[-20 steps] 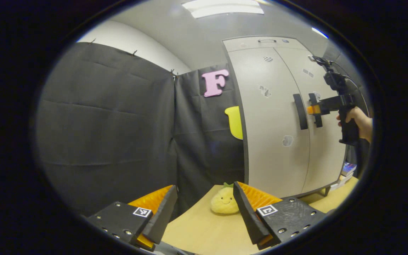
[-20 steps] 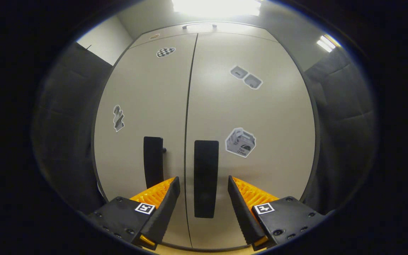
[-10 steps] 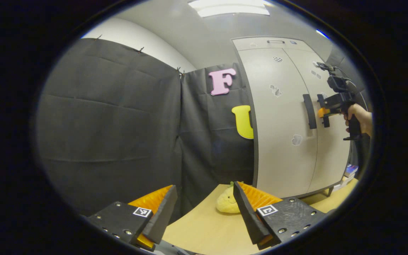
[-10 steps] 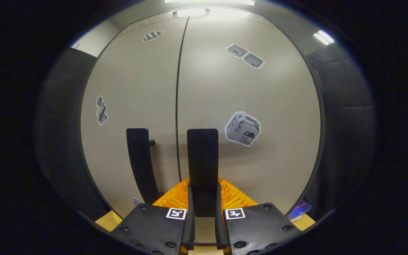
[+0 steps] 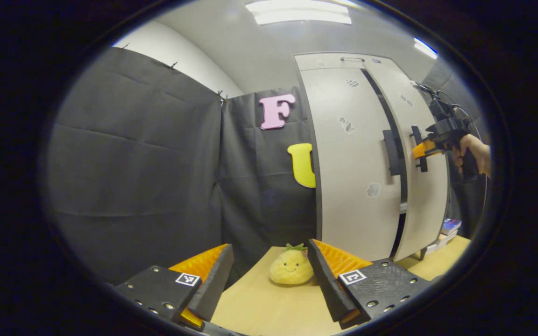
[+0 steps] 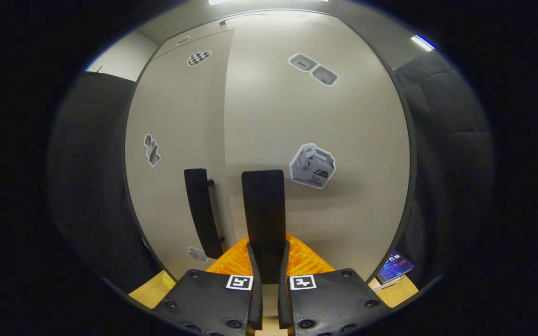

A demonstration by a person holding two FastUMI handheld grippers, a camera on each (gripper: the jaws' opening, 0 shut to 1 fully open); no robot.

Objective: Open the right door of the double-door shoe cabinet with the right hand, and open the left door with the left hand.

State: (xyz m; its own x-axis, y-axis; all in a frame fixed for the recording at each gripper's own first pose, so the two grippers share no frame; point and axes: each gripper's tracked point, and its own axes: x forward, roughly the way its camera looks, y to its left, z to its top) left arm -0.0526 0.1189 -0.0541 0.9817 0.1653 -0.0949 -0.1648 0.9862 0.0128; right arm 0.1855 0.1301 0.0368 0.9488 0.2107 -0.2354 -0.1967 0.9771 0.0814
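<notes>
- The inside of the shoe cabinet (image 5: 343, 154) was hard to make out: a dark gap showed between the two doors, with a pale shelf edge low in it.
- The right gripper (image 6: 267, 261) was clamped on the right door's black handle (image 6: 263, 205), both fingers pressing its lower end; the handle rose straight up from between the jaws.
- In the left gripper view, a hand (image 5: 473, 151) held that gripper level, and the right door (image 5: 421, 177) stood ajar.
- The left door (image 5: 350, 186) lay shut, its handle (image 6: 201, 210) left of the right jaws.
- The left gripper (image 5: 269, 275) was spread wide and held nothing, low over a wooden table (image 5: 259, 308); a yellow plush toy (image 5: 291, 267) sat just beyond its jaws.
</notes>
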